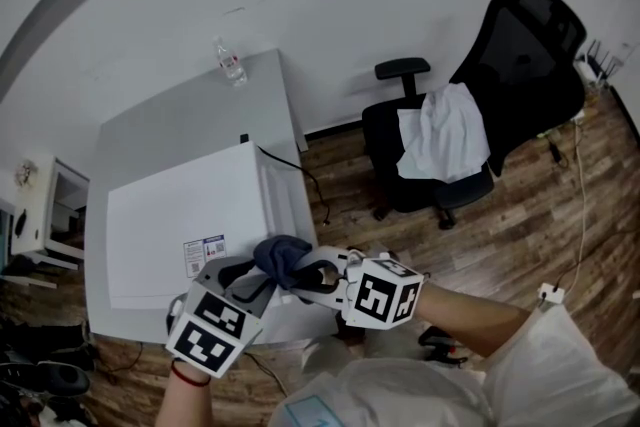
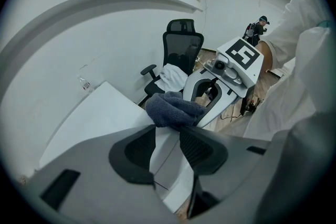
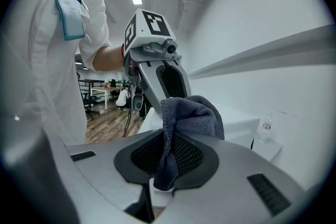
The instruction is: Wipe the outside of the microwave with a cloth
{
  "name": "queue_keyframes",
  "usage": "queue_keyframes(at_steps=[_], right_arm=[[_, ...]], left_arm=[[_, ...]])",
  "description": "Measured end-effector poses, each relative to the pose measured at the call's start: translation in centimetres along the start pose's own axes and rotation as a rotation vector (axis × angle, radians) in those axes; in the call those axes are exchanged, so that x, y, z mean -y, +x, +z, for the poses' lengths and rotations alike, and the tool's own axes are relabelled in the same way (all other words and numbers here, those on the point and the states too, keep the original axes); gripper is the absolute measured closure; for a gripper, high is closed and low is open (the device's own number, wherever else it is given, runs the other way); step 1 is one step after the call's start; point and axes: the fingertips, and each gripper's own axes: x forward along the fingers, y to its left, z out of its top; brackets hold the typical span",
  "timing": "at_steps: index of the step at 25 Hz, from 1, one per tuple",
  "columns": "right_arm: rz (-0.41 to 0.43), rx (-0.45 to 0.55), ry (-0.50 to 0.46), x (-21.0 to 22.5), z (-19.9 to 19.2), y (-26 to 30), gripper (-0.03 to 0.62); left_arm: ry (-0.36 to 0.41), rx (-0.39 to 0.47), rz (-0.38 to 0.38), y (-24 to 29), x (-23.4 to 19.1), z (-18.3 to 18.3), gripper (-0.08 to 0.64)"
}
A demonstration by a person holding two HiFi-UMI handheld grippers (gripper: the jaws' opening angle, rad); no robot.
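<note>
The white microwave (image 1: pixel 180 225) stands on a grey table (image 1: pixel 160 120), seen from above. At its front right corner my right gripper (image 1: pixel 303 272) is shut on a dark blue cloth (image 1: pixel 283 255). In the right gripper view the cloth (image 3: pixel 191 115) hangs pinched between the pads of my right gripper (image 3: pixel 168 152) and bunches above them. My left gripper (image 1: pixel 252 277) is just left of the cloth, its jaws open. In the left gripper view the cloth (image 2: pixel 173 107) sits just beyond the tips of my left gripper (image 2: pixel 167 136), and the microwave's edge shows through the gap.
A clear plastic bottle (image 1: pixel 231 62) stands at the table's far corner by the wall. A black office chair (image 1: pixel 500 85) with a white garment (image 1: pixel 445 135) on its seat stands to the right on the wooden floor. A black cable (image 1: pixel 300 170) runs down behind the microwave.
</note>
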Motion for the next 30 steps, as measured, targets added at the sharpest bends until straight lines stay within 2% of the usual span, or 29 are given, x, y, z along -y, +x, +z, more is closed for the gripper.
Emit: queue_keyframes(at_steps=[7,16,30], right_arm=[[0.012,-0.017,-0.008,-0.3,0.1,0.1,0.522],[-0.023,-0.105,-0.020,1.9,-0.4,0.4,0.523],[-0.111,-0.179,-0.011,6.3,-1.1,1.1,0.523]], left_arm=[[0.009,-0.007,-0.013,0.1,0.3,-0.4,0.416],[0.031,-0.034,-0.043,0.7,0.0,0.0,0.404],[0.074,-0.044,0.013,2.0,-3.6,2.9,0.411]])
